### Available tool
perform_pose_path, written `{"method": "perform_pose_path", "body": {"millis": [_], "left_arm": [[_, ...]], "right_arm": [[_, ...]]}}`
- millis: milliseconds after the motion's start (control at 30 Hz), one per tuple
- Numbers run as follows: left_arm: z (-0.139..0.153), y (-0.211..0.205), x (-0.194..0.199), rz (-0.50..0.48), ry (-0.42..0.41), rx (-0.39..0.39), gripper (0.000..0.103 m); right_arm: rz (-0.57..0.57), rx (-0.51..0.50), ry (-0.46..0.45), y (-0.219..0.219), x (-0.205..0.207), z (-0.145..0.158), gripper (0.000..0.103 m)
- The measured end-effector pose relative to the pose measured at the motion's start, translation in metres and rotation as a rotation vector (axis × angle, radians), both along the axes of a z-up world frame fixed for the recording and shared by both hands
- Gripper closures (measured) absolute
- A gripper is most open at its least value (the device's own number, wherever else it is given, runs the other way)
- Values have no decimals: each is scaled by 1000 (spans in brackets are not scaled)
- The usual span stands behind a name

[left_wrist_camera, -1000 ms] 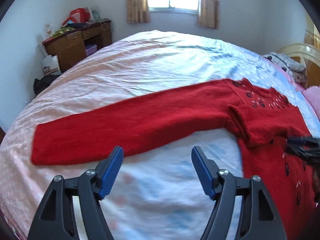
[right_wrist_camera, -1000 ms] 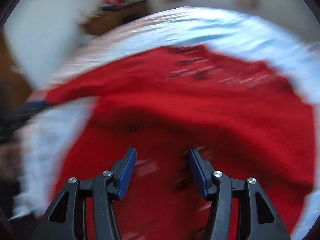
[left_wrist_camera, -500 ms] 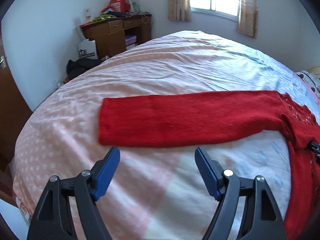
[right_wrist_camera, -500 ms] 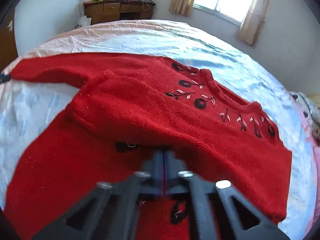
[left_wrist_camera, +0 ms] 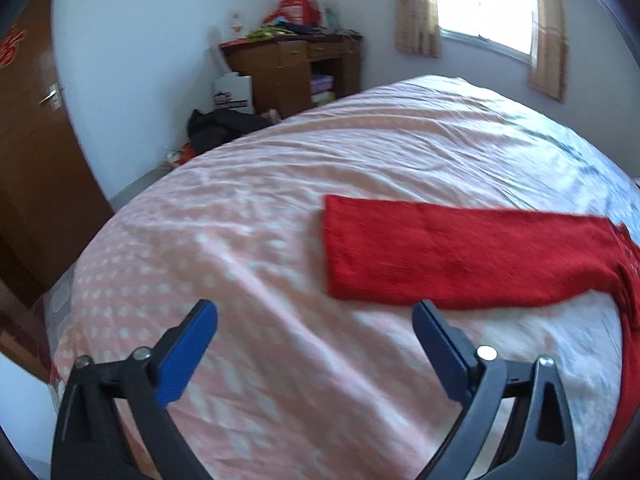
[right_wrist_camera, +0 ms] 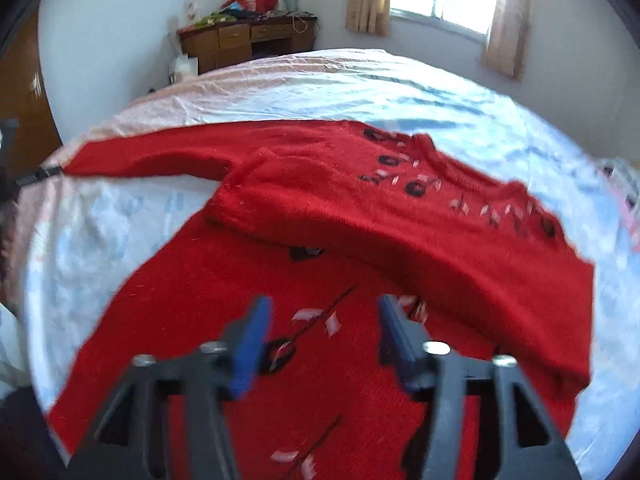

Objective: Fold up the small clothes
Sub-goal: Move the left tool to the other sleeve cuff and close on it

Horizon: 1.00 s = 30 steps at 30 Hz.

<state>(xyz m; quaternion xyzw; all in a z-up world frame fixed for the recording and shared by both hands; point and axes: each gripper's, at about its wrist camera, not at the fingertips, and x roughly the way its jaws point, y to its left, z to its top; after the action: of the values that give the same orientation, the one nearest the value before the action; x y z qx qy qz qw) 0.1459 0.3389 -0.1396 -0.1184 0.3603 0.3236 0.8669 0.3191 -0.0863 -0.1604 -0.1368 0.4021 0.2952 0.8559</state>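
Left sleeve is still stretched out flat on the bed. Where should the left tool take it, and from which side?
Probably at the cuff end of the outstretched sleeve, near its free square edge. It lies flat on the bedsheet with that short edge exposed, so the left tool, its jaws opening and empty, could come down from the near side and pinch the near cuff corner.

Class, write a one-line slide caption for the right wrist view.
Right gripper, jaws opening and empty, over a red sweater on the bed, one sleeve folded across its front.
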Motion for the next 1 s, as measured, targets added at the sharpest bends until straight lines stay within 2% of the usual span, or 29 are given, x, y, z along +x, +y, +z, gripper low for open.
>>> {"method": "perform_pose_path", "body": {"millis": [133, 200, 267, 433, 500, 633, 700, 800, 833, 1000], "left_arm": [[-3, 20, -7, 50, -34, -47, 3], [-6, 28, -7, 64, -53, -98, 4], [-8, 31, -4, 64, -59, -133, 11], [-6, 19, 17, 15, -57, -123, 25], [-6, 16, 27, 4, -53, -116, 26], [-15, 16, 47, -20, -34, -171, 43], [-18, 16, 53, -19, -25, -165, 45], [-17, 15, 56, -22, -16, -149, 79], [-15, 15, 54, -35, -24, -159, 85], [1, 5, 53, -70, -43, -123, 88]], "right_arm": [[3, -41, 7, -3, -22, -7, 43], [9, -62, 2, -4, -33, -10, 43], [8, -73, -9, -6, -41, -10, 43], [-10, -61, -17, -16, -57, -9, 43], [-17, -64, -20, -20, -60, -10, 43], [-40, -69, -20, -31, -67, -11, 43], [-53, -62, -23, -38, -71, -10, 43], [-73, -45, -29, -52, -75, -7, 43], [-85, -39, -32, -57, -76, -7, 43], [-170, 3, -8, -81, -69, -8, 43]]}}
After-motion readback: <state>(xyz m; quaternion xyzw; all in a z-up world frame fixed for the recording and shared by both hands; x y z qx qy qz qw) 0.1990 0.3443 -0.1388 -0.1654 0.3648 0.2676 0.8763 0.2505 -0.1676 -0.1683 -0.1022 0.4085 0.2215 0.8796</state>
